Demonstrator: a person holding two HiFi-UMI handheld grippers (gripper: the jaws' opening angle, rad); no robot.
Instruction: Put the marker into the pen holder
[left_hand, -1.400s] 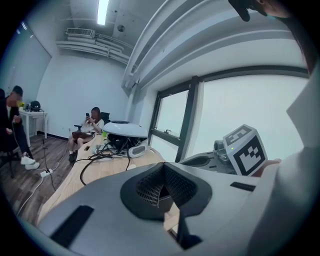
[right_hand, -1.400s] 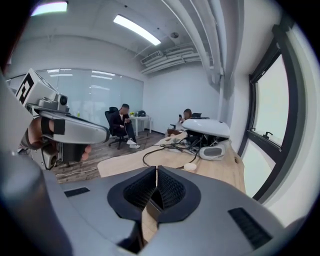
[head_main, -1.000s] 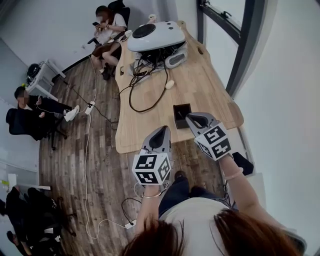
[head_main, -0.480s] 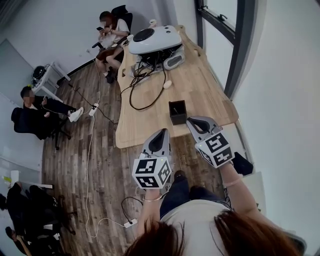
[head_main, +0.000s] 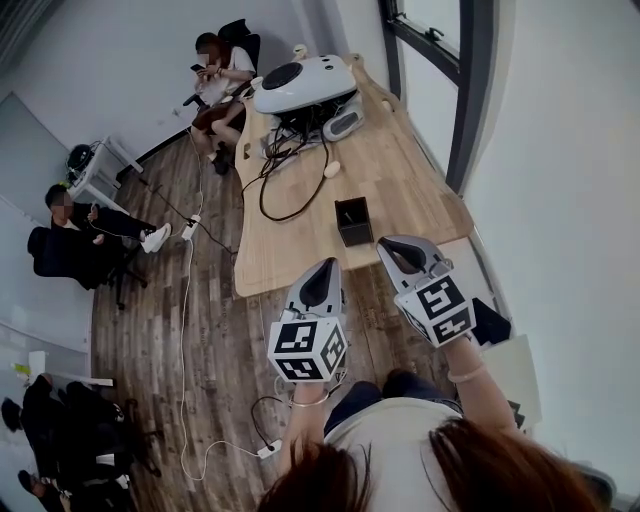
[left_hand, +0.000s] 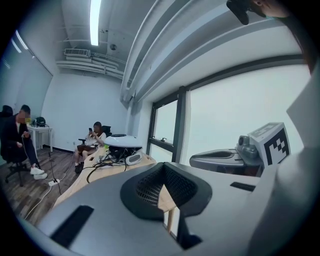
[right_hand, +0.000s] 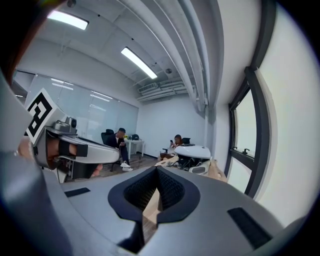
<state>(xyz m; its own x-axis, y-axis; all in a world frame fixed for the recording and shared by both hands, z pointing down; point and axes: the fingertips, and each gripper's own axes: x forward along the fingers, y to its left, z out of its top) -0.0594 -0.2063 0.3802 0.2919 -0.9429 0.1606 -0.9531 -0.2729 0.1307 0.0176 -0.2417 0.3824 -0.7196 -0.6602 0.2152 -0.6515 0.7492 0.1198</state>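
Long wooden table (head_main: 400, 190) on dark plank floor (head_main: 130, 320), window (head_main: 432, 90) alongside, white walls (head_main: 100, 50)

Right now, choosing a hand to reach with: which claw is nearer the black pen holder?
The right claw, just below and right of the pen holder in the head view; the left claw sits farther off, toward the lower left.
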